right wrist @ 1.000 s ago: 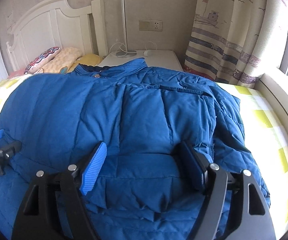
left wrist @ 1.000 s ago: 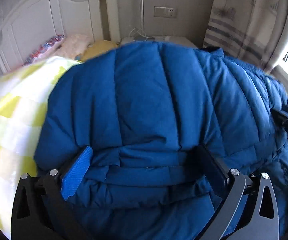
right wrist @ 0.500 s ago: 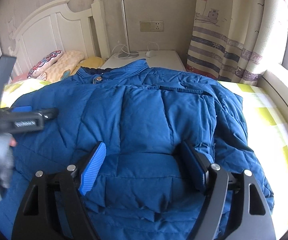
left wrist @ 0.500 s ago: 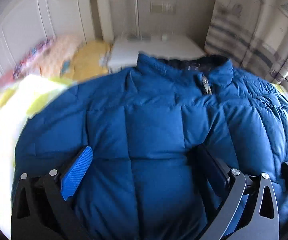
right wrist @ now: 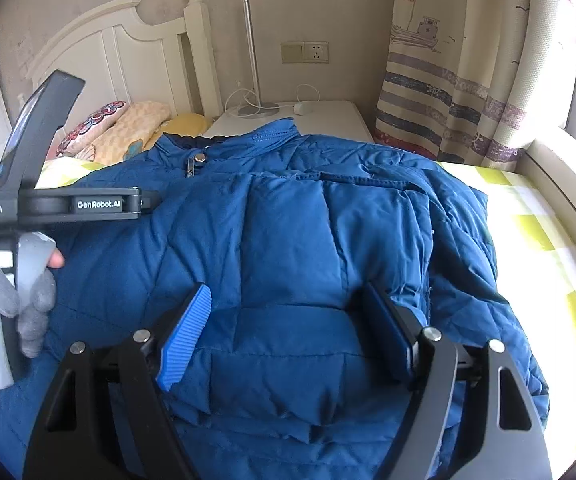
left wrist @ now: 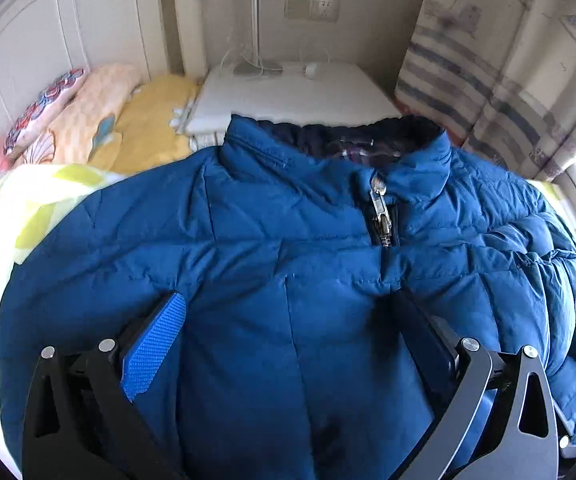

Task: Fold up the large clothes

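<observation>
Both pairs of fingers stand spread, holding nothing: the left gripper [left wrist: 288,344] and right gripper [right wrist: 288,332] hover over the blue down jacket [right wrist: 288,248], spread front-up across the bed [right wrist: 547,220], collar toward the headboard, apparently choosing grips.

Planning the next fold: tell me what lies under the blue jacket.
The blue jacket lies on a yellow-checked bedsheet, which shows at both sides. Anything directly beneath the jacket is covered and cannot be seen.
</observation>
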